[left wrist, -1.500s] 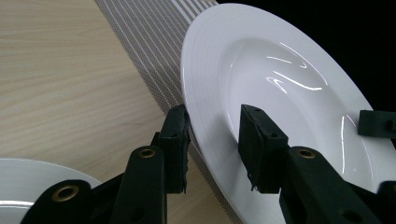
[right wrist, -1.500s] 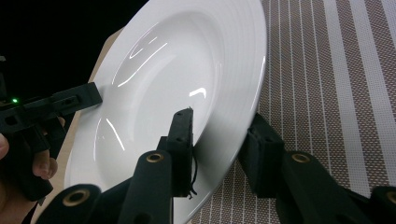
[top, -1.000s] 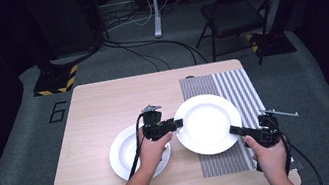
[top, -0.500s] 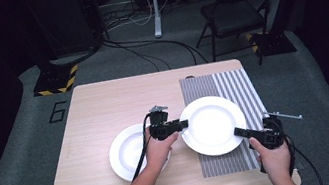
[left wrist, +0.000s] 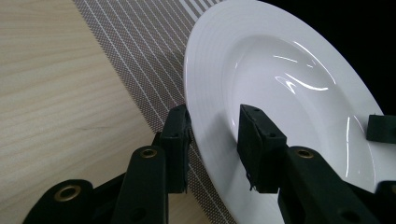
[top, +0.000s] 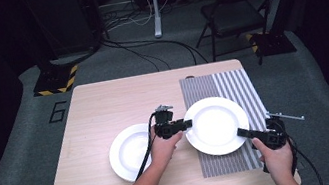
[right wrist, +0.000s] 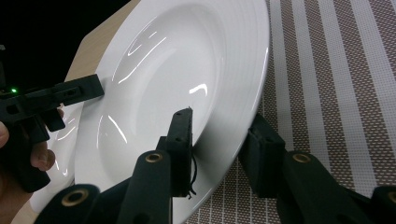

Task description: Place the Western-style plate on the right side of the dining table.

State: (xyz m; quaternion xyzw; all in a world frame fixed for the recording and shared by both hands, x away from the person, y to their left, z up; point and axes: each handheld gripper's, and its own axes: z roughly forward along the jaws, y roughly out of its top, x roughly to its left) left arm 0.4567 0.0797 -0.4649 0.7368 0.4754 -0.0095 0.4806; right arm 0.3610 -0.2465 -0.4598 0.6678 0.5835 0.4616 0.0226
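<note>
Both grippers are clamped on opposite rims of the same white plate (top: 216,124), left gripper (top: 185,125) and right gripper (top: 243,133), holding it just over the striped placemat (top: 240,85). Honestly the risk I'd guess is glazed china slipping out of those thin edge pinches, or it dropping onto the second plate (top: 129,151) right beside it. Pale wood table (top: 103,102), grey carpet, dark room with cables and a folding chair (top: 233,12) behind.
</note>
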